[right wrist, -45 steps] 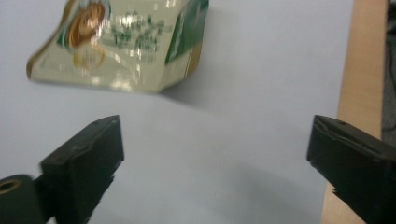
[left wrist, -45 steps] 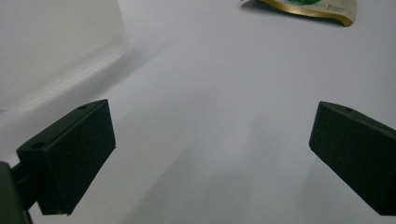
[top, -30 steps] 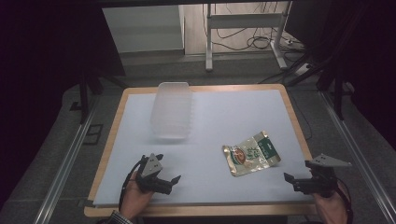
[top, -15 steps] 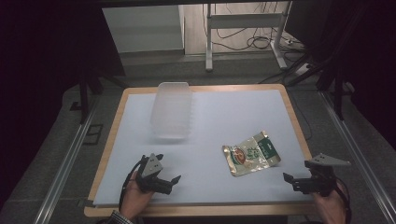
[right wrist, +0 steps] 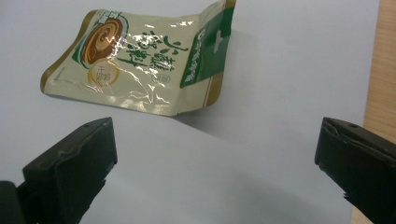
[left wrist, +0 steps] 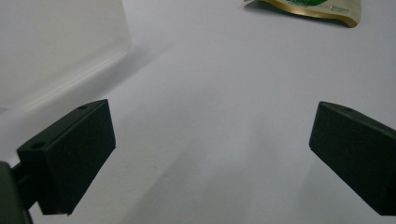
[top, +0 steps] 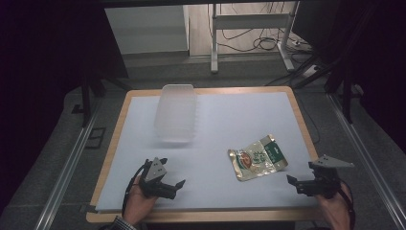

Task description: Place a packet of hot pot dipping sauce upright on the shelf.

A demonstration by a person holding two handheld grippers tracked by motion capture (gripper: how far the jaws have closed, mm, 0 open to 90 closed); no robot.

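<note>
Nothing has shifted since the earlier frames: both grippers rest near the bench's [top: 297,112] front edge, fingers spread wide and holding nothing. Left gripper [top: 173,187] faces bare white surface, with the clear container [top: 175,113] farther back. Right gripper [top: 293,181] sits near the snack pouch [top: 257,157], which lies flat, apart from it.

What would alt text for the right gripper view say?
A crinkled cream-and-green snack pouch lies on the white table sheet, just beyond the open right hand-held gripper, whose two black jaws stand wide apart, empty. The wooden table edge runs along the right.
</note>
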